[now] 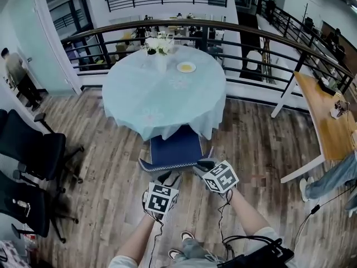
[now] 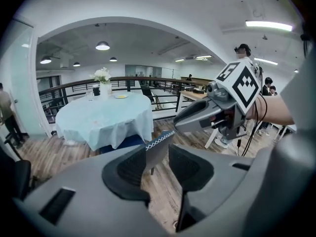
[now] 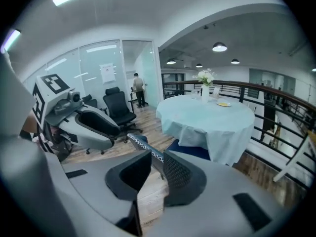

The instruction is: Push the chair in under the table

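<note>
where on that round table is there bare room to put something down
The near half of the tablecloth is bare, from the vase and plate down to the edge above the chair, and so are its left and right sides. Only the far part is crowded, where vase and plate stand side by side.

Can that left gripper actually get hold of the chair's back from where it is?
Yes, it seems so. The left gripper is right at the chair back, whose top edge sits between its jaws with both pads apparently pressing on it. Nothing else stands in the way.
</note>
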{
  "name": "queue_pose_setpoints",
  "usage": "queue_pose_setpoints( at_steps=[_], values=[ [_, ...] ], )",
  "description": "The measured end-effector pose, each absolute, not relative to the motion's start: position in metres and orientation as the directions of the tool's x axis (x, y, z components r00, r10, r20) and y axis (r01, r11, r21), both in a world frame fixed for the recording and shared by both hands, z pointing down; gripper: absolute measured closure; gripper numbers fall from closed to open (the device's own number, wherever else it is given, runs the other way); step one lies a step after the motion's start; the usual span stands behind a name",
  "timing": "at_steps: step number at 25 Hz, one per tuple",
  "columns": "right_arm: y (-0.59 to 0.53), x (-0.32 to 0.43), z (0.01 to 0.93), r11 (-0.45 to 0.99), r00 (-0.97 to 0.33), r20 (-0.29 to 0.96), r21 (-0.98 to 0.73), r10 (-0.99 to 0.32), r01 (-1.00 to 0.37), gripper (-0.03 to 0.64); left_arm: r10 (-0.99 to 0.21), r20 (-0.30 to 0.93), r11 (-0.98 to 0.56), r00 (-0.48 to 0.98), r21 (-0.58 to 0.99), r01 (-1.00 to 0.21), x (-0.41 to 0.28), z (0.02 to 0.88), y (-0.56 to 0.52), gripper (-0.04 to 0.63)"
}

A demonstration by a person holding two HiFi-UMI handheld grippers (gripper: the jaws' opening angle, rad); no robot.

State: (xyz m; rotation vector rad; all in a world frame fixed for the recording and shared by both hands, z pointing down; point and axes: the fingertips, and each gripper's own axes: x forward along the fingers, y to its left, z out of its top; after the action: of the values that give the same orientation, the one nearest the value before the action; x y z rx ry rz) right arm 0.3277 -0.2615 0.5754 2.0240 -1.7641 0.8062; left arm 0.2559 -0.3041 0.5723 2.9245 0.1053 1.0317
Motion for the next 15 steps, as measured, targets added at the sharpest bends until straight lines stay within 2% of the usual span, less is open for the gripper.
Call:
queue_pose_setpoints(
  at_steps=[1,3,10,15],
  values=[
    [-0.256,0.324,0.575,-0.204,0.105,0.616,-0.093,-0.781,-0.975,0.553,0.076,0.616,-0.997,0.784,0.067,0.044,0.249,0.568,-0.301,0.451],
    [-0.243,0.314,0.575,-0.267,0.160,0.620,-0.083,-0.768,-0.960,0.581,0.071,0.594,-0.996,0.802,0.091,0.021,0.234,0.561,-0.295,0.466],
    [-0.203,0.275,0.572,-0.464,0.312,0.601,-0.113,-0.736,-0.879,0.592,0.053,0.524,-0.976,0.850,0.207,-0.066,0.186,0.550,-0.280,0.581],
    [-0.183,0.236,0.562,-0.523,0.366,0.572,-0.133,-0.734,-0.842,0.592,0.060,0.510,-0.968,0.858,0.239,-0.074,0.154,0.551,-0.265,0.591]
  ],
)
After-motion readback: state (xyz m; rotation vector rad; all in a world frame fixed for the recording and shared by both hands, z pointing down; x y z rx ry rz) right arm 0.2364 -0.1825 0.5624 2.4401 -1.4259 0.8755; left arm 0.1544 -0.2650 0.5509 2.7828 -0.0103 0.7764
